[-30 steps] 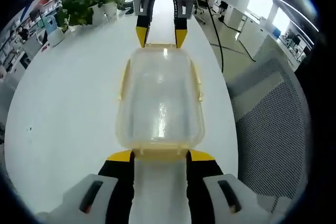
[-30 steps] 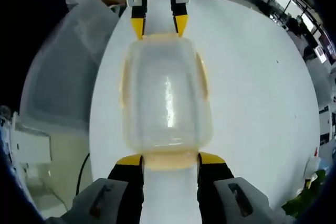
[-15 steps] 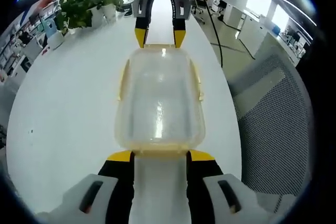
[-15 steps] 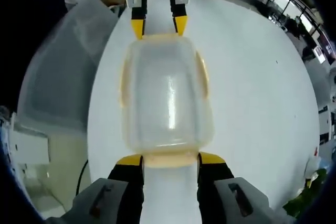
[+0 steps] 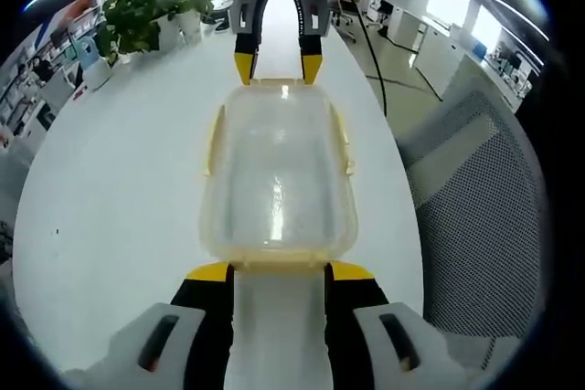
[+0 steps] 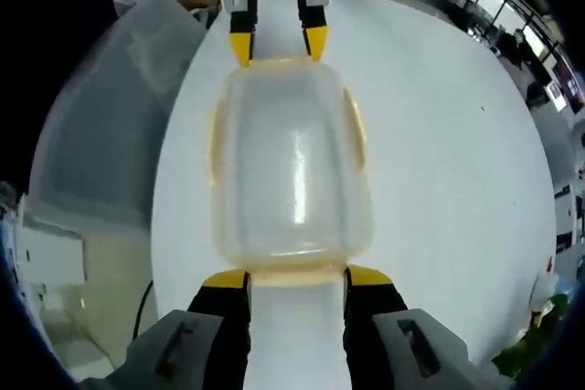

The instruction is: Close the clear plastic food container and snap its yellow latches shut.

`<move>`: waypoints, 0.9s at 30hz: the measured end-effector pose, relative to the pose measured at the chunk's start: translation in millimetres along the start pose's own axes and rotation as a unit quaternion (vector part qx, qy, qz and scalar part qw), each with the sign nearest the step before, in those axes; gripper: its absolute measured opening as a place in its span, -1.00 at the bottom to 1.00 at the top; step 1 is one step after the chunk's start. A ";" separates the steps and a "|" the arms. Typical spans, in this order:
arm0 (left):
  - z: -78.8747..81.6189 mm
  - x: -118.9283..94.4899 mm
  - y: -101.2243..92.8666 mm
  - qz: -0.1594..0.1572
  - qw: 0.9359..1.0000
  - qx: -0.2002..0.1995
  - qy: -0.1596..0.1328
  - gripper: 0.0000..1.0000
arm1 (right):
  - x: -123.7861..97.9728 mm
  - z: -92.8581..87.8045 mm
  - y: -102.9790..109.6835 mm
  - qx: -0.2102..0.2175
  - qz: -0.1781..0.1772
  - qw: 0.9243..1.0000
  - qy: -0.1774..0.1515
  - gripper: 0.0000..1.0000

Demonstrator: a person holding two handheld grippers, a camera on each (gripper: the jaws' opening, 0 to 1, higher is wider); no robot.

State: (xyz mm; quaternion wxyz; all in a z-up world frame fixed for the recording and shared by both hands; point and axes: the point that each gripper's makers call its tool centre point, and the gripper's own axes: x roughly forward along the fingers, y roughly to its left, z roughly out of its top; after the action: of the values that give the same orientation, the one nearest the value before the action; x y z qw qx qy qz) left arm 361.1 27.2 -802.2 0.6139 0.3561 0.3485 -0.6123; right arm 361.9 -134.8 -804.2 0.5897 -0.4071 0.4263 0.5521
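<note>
- In the left gripper view, the left tool [image 5: 278, 269] stands with its jaws spread, and their yellow tips are against the near short end of the clear food container [image 5: 277, 175]. The container lies on the white table [image 5: 119, 171], straight ahead of the tool.
- At the far short end the right tool [image 5: 278, 66] faces this one, its two tips also apart and against the far latch [image 5: 278, 84]. Whether they touch or only stand just beside it, I cannot tell.
- Side latches [image 5: 345, 143] run along the long edges. A mesh chair [image 5: 475, 198] is to the right of the tool.
- In the right gripper view, the right tool [image 6: 284, 276] is open in the same way, and the near latch [image 6: 297, 272] sits just between and ahead of its tips. The container [image 6: 291, 166] has its lid on.
- The left tool [image 6: 278, 43] is at the far end.
- My judgement: press both end latches down together, with equal force, so the container does not slide on the table [image 6: 448, 134]; then do the long sides.
</note>
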 end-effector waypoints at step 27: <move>-4.7 -3.6 5.2 0.006 1.000 0.011 -0.017 -0.09 | -2.5 -1.5 1.9 0.032 0.011 0.999 -0.008 -0.10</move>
State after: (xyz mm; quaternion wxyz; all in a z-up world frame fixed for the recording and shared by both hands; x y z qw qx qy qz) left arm 366.3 33.1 -801.4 0.6195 0.3548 0.3287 -0.6183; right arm 359.9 -136.9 -802.3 0.5993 -0.3790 0.4436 0.5481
